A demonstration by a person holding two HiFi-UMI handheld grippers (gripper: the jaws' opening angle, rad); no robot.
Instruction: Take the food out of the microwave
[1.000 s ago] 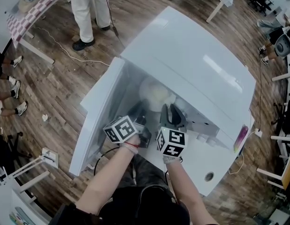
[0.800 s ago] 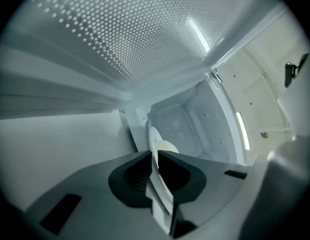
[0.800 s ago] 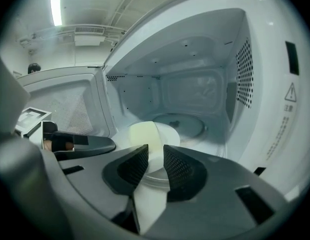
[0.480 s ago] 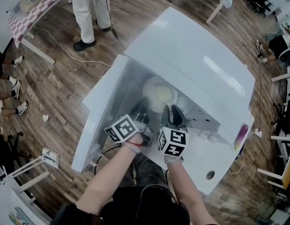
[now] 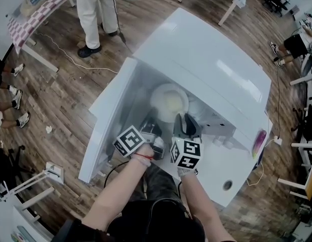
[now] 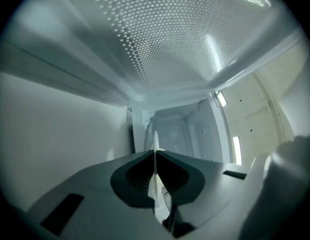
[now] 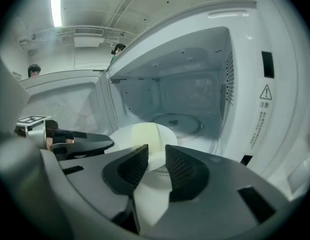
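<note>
A white plate (image 5: 169, 101) with pale yellow food (image 7: 144, 134) hangs at the mouth of the open white microwave (image 5: 206, 59), in front of the glass turntable (image 7: 177, 124). My left gripper (image 5: 150, 124) is rolled on its side, its jaws have just been closing, and it is now shut on the plate's left rim. That rim shows as a thin white edge (image 6: 155, 144) between the pads of the left gripper (image 6: 155, 153). My right gripper (image 7: 157, 156) stands open just before the plate's near edge, pads apart and not pressing on it. From above, the right gripper (image 5: 185, 121) sits right of the left one.
The microwave door (image 5: 108, 122) stands swung open on the left, close beside my left gripper. The microwave's right inner wall (image 7: 245, 94) is near my right gripper. A person (image 5: 95, 14) stands on the wooden floor behind. A cable (image 5: 70, 54) lies there.
The left gripper's jaws have closed onto the plate's rim and the gripper has rolled. The plate shows a little further out of the microwave. The right gripper has stayed put.
</note>
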